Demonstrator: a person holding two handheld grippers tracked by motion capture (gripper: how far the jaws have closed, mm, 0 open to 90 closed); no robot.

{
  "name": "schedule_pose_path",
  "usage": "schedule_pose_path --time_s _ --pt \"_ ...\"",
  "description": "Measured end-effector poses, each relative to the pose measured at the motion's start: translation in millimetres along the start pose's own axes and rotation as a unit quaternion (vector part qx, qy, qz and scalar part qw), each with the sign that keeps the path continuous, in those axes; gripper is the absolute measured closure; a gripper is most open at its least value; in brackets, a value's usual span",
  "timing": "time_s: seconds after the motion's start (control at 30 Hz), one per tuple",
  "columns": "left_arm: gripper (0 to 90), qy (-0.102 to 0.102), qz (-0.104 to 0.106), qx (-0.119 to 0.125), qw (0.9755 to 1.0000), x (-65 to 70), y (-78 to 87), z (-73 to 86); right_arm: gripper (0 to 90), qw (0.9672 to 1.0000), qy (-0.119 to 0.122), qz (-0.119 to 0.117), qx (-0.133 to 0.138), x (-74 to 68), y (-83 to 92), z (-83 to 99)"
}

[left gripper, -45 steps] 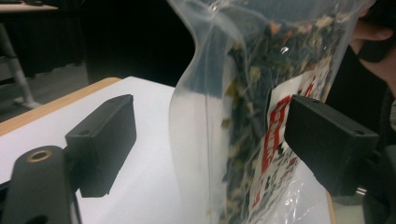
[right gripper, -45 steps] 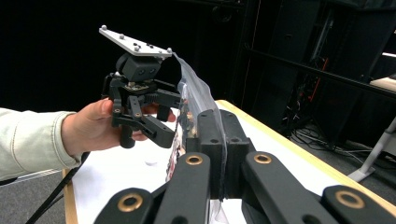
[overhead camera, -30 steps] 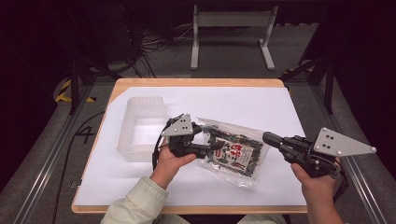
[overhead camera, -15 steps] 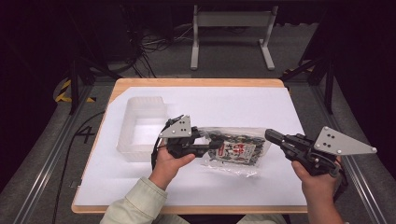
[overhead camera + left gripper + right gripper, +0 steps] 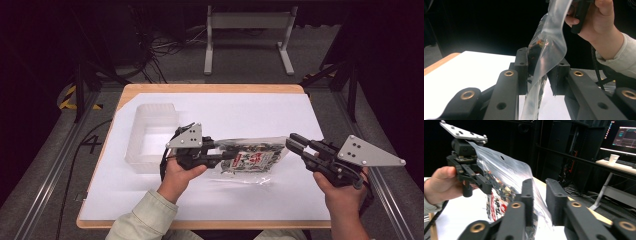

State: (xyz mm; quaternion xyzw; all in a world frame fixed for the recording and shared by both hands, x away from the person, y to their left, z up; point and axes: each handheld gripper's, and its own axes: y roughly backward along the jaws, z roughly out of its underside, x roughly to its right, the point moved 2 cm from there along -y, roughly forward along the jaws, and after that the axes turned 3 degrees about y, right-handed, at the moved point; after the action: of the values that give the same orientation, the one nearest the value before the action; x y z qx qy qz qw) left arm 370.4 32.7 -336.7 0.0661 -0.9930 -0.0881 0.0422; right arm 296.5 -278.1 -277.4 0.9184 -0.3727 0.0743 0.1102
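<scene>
The left gripper [image 5: 231, 151] is clamping one end of the clear snack bag [image 5: 250, 159], holding it lifted above the middle of the white table [image 5: 240, 112]. The right gripper [image 5: 295, 144] is sitting at the bag's other end, jaws parted, gripping nothing. A clear plastic tray [image 5: 150, 135] is resting near the left edge.

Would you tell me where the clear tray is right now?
In the high view the tray sits at the table's left, just beyond the left gripper.

black fingers [image 5: 522, 70] | brass pins | grey plate [image 5: 372, 151] | pale sleeve [image 5: 145, 220]
</scene>
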Motion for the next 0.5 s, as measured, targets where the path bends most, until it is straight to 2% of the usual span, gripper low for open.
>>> schedule_pose_path --time_s 0.13,0.23,0.5 --pt "72.8 0.000 -0.006 0.001 1.0000 -0.9 3.1 -1.9 56.6 0.9998 0.002 0.021 -0.003 4.3 0.1 1.8" --pt "73.0 0.005 -0.008 0.012 0.9999 -3.3 7.0 -3.5 49.0 0.9995 -0.002 0.030 -0.005 8.6 1.8 3.9" --pt "73.2 -0.001 -0.031 0.027 0.9991 -9.8 24.0 -12.8 45.0 0.9989 -0.023 0.040 -0.009 17.0 8.4 10.4"
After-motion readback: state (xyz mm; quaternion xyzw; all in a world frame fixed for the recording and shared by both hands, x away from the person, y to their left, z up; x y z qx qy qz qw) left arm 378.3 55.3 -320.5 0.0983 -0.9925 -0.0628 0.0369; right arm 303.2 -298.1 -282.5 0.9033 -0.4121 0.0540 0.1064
